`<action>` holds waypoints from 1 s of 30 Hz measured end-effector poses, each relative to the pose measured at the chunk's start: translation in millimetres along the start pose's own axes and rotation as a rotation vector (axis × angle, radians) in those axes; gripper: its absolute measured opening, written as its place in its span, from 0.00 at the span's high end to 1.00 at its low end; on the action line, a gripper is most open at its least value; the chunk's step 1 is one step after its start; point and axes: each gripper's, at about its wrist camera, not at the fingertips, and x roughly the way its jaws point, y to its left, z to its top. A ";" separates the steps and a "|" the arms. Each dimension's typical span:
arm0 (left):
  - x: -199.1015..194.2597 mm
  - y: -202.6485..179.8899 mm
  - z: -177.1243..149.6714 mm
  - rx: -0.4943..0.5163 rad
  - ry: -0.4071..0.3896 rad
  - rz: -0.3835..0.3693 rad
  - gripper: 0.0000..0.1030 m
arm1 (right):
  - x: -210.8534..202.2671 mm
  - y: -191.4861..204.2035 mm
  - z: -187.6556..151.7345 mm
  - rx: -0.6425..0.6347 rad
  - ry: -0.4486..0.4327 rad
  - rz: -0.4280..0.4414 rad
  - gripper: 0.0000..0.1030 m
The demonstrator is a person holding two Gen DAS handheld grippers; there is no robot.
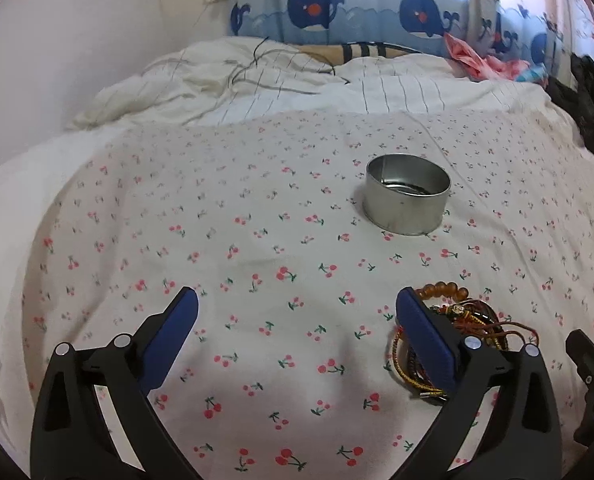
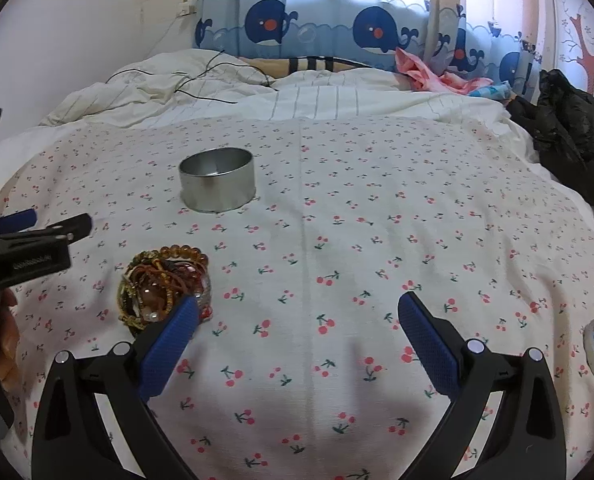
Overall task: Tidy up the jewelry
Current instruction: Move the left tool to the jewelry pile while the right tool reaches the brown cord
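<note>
Hovering wide open over a cherry-print bedspread [image 2: 337, 200], both grippers, left [image 1: 297, 308] and right [image 2: 297, 312], hold nothing; tangled bracelets [image 2: 165, 284] lie lower left, tin [image 2: 217, 184] above.

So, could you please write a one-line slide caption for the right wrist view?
Open right gripper above cherry-print sheet, bracelet pile by its left finger, round tin beyond.

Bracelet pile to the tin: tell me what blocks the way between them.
Nothing visible does. Only bare cherry-print sheet lies between the bracelet pile and the open tin. Both the left gripper and the right gripper are open, holding nothing.
</note>
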 end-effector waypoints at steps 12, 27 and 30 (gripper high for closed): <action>10.4 11.1 -3.5 -0.053 0.047 -0.077 0.07 | -2.8 12.2 -1.1 -0.047 -0.005 0.020 0.07; 11.9 7.4 -4.5 -0.039 0.060 -0.097 0.07 | -4.4 16.0 -0.8 -0.062 -0.007 0.044 0.07; 12.9 6.0 -4.0 -0.034 0.062 -0.103 0.07 | -3.6 14.5 0.0 -0.056 -0.003 0.056 0.07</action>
